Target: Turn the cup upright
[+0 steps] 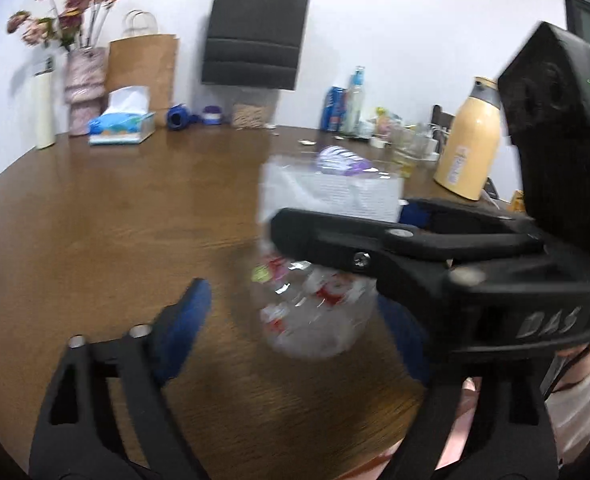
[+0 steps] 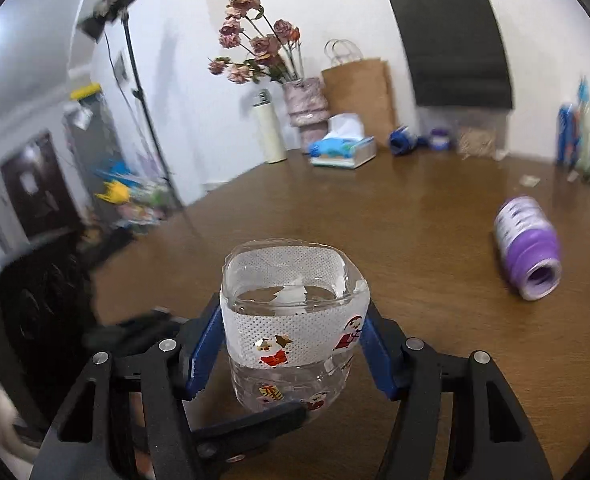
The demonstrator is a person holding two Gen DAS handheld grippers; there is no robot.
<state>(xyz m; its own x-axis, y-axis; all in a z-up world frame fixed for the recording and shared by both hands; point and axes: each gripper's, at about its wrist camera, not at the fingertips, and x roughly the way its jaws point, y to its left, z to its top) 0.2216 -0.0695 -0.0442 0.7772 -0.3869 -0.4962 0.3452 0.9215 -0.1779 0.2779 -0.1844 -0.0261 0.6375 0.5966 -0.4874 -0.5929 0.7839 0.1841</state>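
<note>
- Left gripper (image 1: 295, 332): fingers spread wide, nothing between the pads; sits near the cup's lower half, not touching as far as I can tell (blurry view).
- Cup (image 2: 295, 320): clear thin plastic w/ a white perforated band & cartoon stickers. Mouth faces up in the right wrist view, base down, held over the tabletop (image 2: 415, 240); can't tell if the base touches the wood.
- Right gripper (image 2: 293, 340): blue fingers (image 2: 205, 354) pinching cup on both sides at the band, about mid-height.
- Handling, my guess: light, empty, thin-walled, so it dents if squeezed hard. Bare plastic prob. slippery; the band gives better grip. Hold at the band, gentle pressure, set down flat.
- Far right: purple bottle (image 2: 529, 246) lying on its side, well apart from the cup.
</note>
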